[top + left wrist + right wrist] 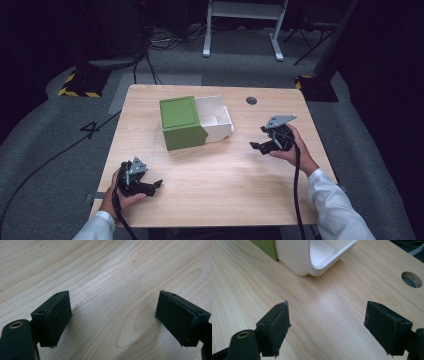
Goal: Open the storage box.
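A green box (pixel 181 123) stands on the wooden table (pixel 220 175), left of centre toward the far side. A white drawer (pixel 216 120) sticks out of its right side, open and with nothing visible inside. My right gripper (pixel 256 146) sits to the right of the drawer, pointing left toward it and apart from it. In the right gripper view its jaws (pixel 327 307) stand open over bare wood, with the white drawer (pixel 312 255) and a strip of the green box (pixel 265 246) ahead. My left gripper (pixel 156 185) rests near the front left, and its jaws (pixel 113 305) are open on nothing.
A round cable hole (pixel 251 100) lies in the table near the far right edge, also ahead of the right gripper (pixel 411 279). Cables trail from both grippers off the front edge. Beyond the table are grey carpet, cables and a white stand (pixel 242 25).
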`<state>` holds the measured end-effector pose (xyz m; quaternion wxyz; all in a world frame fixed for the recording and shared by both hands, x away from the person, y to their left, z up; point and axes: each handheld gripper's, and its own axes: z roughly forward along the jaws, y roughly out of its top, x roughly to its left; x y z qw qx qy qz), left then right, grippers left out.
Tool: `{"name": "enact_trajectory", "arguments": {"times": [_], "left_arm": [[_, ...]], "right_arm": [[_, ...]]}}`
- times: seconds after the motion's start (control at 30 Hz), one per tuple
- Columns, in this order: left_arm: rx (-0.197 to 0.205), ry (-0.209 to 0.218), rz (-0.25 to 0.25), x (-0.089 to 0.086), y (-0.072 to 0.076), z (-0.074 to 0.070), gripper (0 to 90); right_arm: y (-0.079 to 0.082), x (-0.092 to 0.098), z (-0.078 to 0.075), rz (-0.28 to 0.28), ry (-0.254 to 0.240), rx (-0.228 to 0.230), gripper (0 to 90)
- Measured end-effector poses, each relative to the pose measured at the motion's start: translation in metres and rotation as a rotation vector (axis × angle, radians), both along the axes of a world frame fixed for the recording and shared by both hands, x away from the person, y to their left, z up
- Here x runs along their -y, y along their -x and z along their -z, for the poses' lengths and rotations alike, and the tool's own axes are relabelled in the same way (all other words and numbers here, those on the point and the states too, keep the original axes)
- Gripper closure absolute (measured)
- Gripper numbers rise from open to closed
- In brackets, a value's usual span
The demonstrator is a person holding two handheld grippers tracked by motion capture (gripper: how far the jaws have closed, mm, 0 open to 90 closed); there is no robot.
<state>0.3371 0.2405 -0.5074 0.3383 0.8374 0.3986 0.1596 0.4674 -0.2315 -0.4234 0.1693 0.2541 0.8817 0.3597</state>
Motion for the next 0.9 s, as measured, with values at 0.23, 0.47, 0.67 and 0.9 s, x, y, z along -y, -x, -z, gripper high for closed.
{"name": "enact_trajectory", "arguments": {"times": [0.23,0.47,0.67,0.9], "left_arm": [[0.001,0.0,0.001,0.0,0.0,0.0,13.5],[0.0,0.0,0.0,0.0,0.0,0.0,13.5],[0.001,0.0,0.001,0.0,0.0,0.0,13.5],[0.0,0.0,0.0,0.0,0.0,0.0,13.5]], "right_arm": [[0.015,0.007,0.003,-0.022,0.02,-0.007,20.5],[0.032,0.016,0.006,-0.051,0.033,-0.008,20.4],[0.044,0.024,0.012,-0.062,0.05,-0.01,20.4],[0.057,0.039,0.029,-0.059,0.082,-0.036,20.3]]}}
